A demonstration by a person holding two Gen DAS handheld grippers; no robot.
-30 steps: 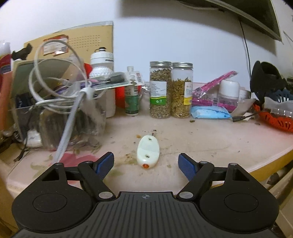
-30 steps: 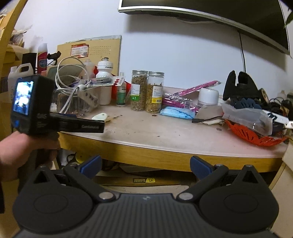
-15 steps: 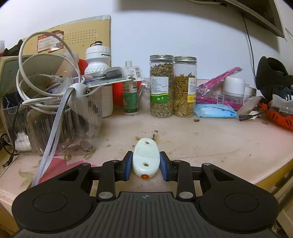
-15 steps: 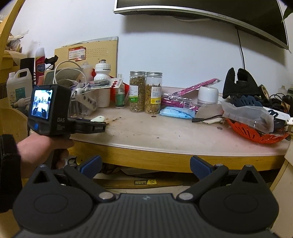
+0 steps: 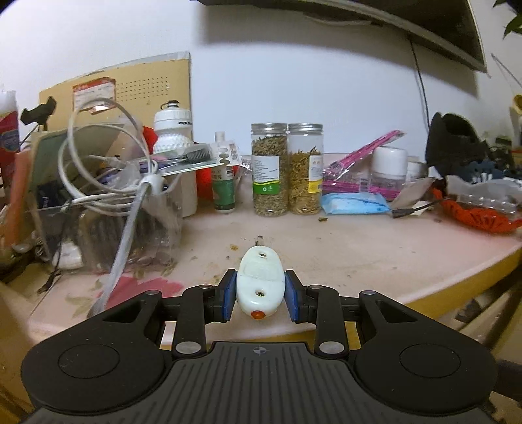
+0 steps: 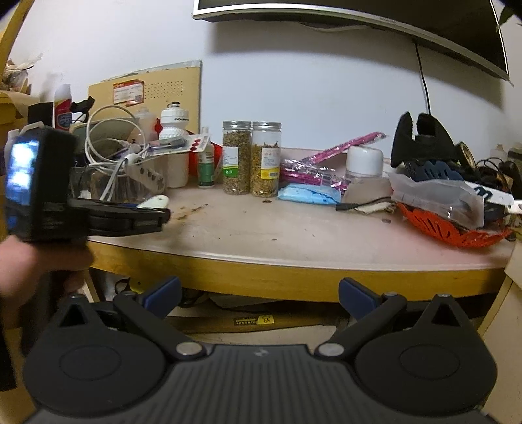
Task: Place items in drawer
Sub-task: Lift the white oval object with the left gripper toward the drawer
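Home, a lived-in room with a cluttered desk [image 6: 293,238], pink top and yellow wood edge, against a white wall. Landmark: two clear jars [image 5: 287,169] of dried herbs at the back. Left of the jars: white sports bottle [image 5: 173,130], coiled white cable [image 5: 107,163] over a clear container, power strip [image 6: 146,176]. Right of the jars: blue tissue pack [image 5: 354,203], white cream jar [image 5: 390,159], orange basket [image 6: 447,228]. Above the jars: monitor [image 6: 359,13] on the wall.
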